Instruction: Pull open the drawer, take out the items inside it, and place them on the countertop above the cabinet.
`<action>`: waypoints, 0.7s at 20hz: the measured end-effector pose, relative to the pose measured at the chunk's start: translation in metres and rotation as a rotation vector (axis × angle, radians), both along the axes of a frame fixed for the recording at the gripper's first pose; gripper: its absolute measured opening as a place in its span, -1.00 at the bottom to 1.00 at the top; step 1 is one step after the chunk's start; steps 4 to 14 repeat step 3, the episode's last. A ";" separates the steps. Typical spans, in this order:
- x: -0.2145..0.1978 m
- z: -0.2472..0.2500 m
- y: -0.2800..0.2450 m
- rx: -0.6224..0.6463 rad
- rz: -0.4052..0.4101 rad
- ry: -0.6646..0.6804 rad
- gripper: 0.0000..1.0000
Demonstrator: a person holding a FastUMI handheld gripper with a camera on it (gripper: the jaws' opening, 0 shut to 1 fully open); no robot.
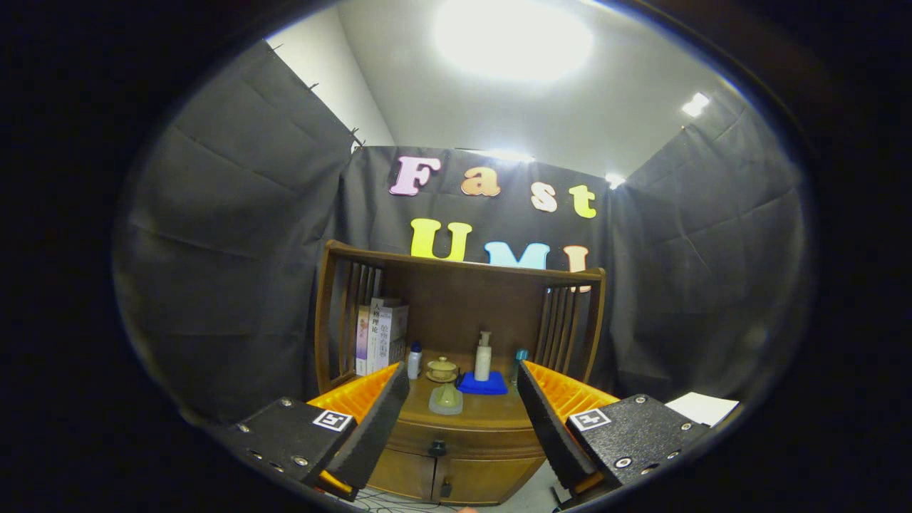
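Wooden cabinet [456, 456] stands against the booth's black cloth wall, seen between the spread fingers of the tongs [463, 399]. The tongs are wide open, holding nothing, well short of the cabinet. Its drawer [463, 436] is closed, with a dark knob [437, 447] at the middle of the front; what lies inside cannot be seen. Below the drawer are two doors [445, 481]. The worktop [499, 410] above the drawer carries a pale cone-shaped piece [446, 399] near the front edge, a small lidded cup [442, 369] behind it, a white bottle with a blue cap [414, 360] to the left, and a pump bottle [483, 358] standing on a blue cloth [482, 385]. Books [381, 333] stand upright at the left, against the slatted side rail [349, 313]. A teal bottle [520, 360] shows just beside the right finger.
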State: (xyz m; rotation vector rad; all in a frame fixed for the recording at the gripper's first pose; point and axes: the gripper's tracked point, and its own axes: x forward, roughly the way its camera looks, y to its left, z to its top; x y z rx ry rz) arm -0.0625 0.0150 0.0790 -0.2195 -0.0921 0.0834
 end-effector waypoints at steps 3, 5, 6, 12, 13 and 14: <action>0.005 -0.007 -0.001 0.003 0.009 0.020 0.89; 0.005 -0.007 -0.001 0.003 0.009 0.020 0.89; 0.005 -0.007 -0.001 0.003 0.009 0.020 0.89; 0.005 -0.007 -0.001 0.003 0.009 0.020 0.89; 0.005 -0.007 -0.001 0.003 0.009 0.020 0.89; 0.005 -0.007 -0.001 0.003 0.009 0.020 0.89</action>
